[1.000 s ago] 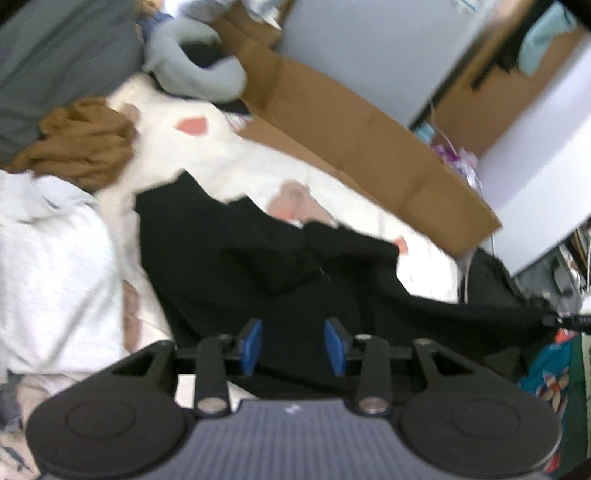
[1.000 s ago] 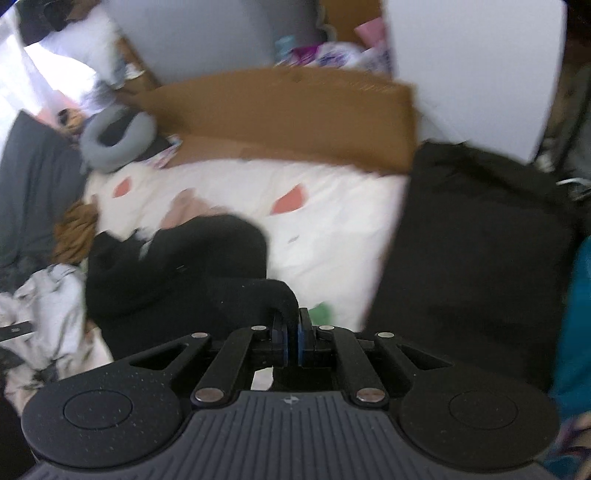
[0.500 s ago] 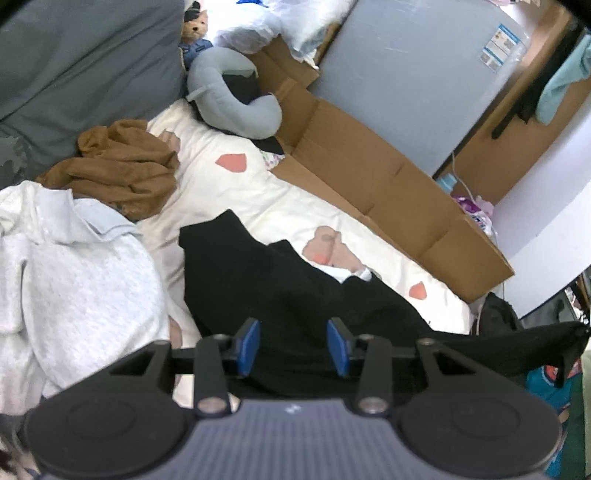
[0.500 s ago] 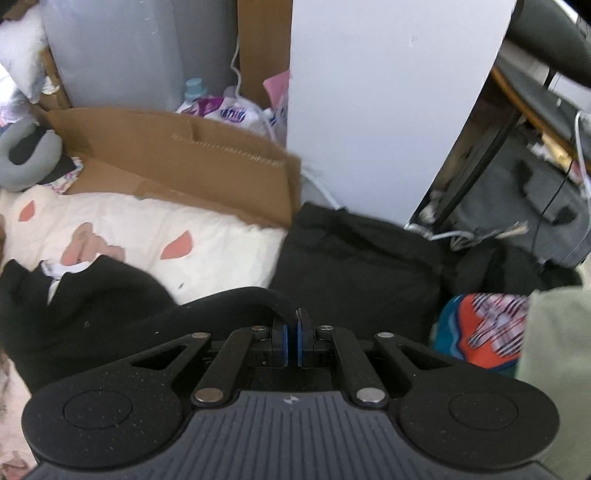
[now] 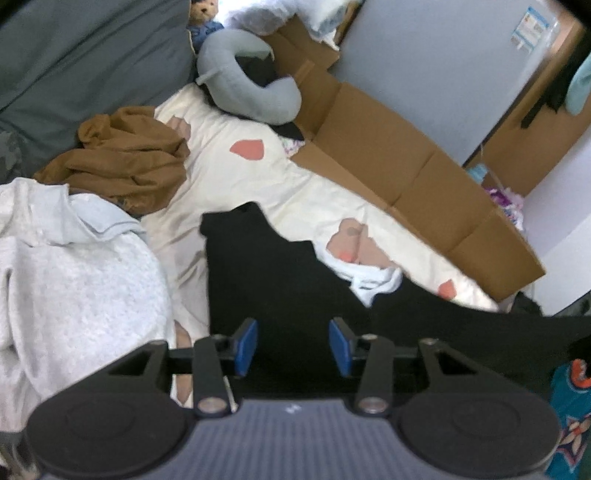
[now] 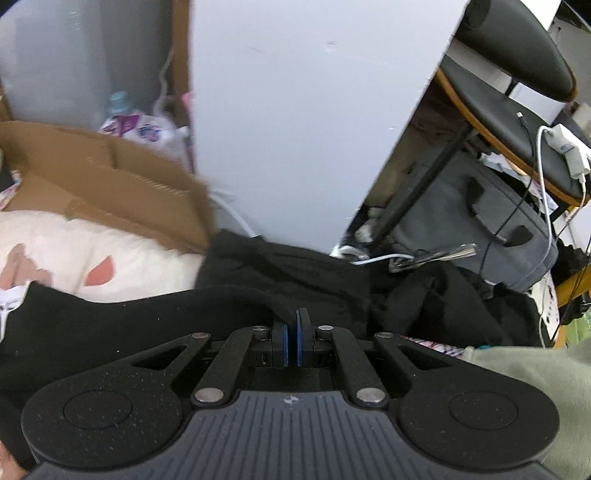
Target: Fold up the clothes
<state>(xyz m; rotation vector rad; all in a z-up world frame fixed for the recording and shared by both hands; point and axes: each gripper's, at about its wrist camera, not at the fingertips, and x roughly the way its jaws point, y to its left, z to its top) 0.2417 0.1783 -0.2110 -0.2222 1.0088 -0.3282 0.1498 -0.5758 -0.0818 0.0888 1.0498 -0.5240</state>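
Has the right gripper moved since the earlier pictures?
Yes. The right gripper, shut on the black garment, swung right: the cardboard box slid from centre to left.

You can read no text here: the blue-and-white sticker (image 5: 529, 26) on the far grey panel (image 5: 424, 74) and the purple-printed package (image 6: 140, 129) are too blurred.

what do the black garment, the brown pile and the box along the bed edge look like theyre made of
Black garment: soft matte knit, maybe cotton jersey; it drapes limp and shows no sheen.
Brown pile: soft matte cloth, crumpled in thick rounded folds; fibre unclear.
Box: plain brown corrugated cardboard, dull, with creased flaps.
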